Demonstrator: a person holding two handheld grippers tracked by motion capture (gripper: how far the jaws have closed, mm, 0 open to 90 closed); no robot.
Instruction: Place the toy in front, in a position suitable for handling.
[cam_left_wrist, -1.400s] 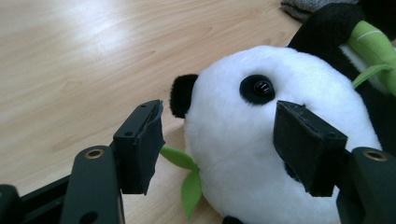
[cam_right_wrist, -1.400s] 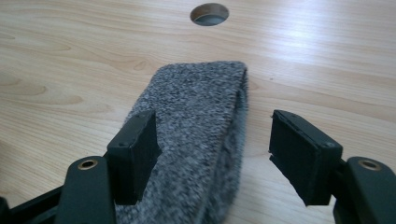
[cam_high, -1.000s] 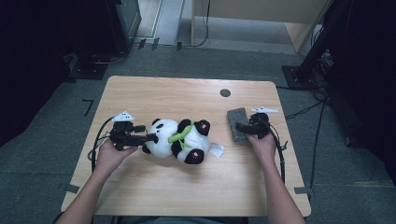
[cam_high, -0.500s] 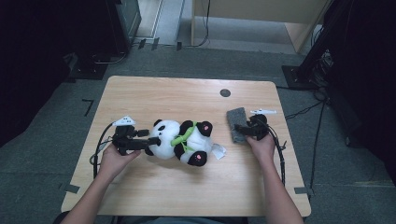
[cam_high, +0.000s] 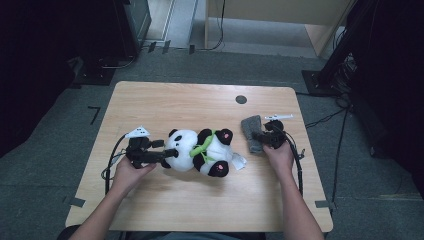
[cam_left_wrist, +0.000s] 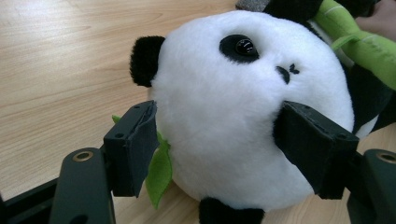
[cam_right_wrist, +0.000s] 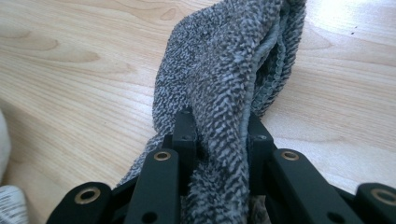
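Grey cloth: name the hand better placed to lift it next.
Right. The right gripper has just closed on the grey cloth, pinching a fold; the left gripper straddles the panda's head.

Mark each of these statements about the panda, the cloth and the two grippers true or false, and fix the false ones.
1. The right gripper pinches the grey cloth. True.
2. The left gripper is at the panda's feet. False: its jaws sit either side of the plush panda's head.
3. The panda stands upright. False: it lies on the wooden table.
4. The cloth lies to the right of the panda in the high view. True.
5. The panda has green parts. True.
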